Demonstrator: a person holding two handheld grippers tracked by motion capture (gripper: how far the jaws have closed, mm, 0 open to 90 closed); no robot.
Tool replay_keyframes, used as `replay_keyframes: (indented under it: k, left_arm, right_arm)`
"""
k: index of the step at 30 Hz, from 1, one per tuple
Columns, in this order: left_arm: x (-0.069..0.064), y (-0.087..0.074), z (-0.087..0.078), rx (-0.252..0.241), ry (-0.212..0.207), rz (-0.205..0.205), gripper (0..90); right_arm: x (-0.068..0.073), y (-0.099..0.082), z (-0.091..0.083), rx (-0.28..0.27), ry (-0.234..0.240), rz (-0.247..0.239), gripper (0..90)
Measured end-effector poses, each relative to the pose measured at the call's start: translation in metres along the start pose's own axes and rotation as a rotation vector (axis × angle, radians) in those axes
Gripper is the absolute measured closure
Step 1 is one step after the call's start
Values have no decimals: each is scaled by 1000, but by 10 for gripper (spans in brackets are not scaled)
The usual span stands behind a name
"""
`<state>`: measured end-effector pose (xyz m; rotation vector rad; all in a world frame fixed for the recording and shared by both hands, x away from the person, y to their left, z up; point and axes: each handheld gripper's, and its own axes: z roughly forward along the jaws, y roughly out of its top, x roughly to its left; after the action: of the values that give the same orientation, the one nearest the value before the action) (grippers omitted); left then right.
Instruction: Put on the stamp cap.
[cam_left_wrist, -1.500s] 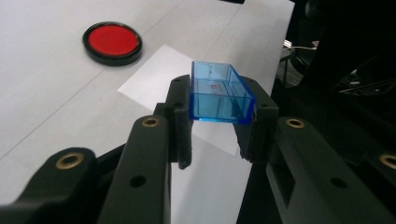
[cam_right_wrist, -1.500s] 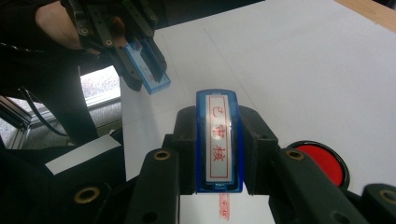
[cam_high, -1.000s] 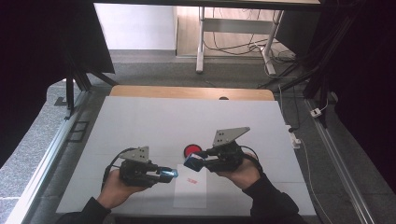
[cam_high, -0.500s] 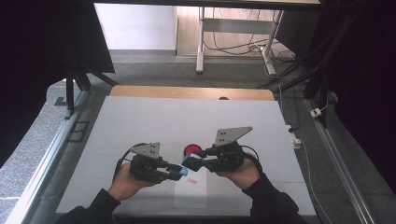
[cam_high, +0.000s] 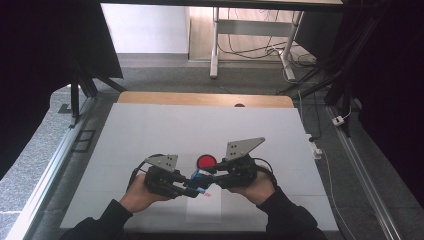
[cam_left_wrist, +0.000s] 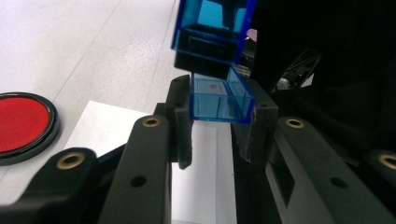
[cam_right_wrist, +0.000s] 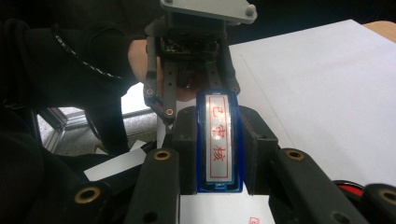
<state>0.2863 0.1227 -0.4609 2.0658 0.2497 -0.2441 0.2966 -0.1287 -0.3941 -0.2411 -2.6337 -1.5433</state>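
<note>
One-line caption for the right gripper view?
Right gripper clamps a blue transparent plastic stamp, red characters facing up.

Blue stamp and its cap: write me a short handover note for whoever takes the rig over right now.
Left claw: shut on the clear blue cap.
Right claw: shut on the blue stamp, red characters on its face.
Both are held above the white paper, the two claws nose to nose; the red ink pad lies open just beyond.
Done: a red print is on the paper.
Left: probably fit the cap onto the stamp and set it down.
</note>
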Motion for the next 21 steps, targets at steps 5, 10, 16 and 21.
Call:
replay_keyframes:
  k: [5, 10, 16, 21]
  left_arm:
    - [0, -1, 0, -4, -13, 3, 687]
    - [0, -2, 0, -9, -28, 6, 687]
    - [1, -2, -1, -21, -45, 15, 688]
    - [-1, -2, -2, -23, -50, 42, 689]
  right_arm:
    - [2, 0, 3, 5, 18, -9, 702]
    - [2, 0, 3, 8, 37, -9, 702]
    - [2, 0, 4, 9, 52, -11, 702]
    - [4, -1, 7, 18, 71, -14, 702]
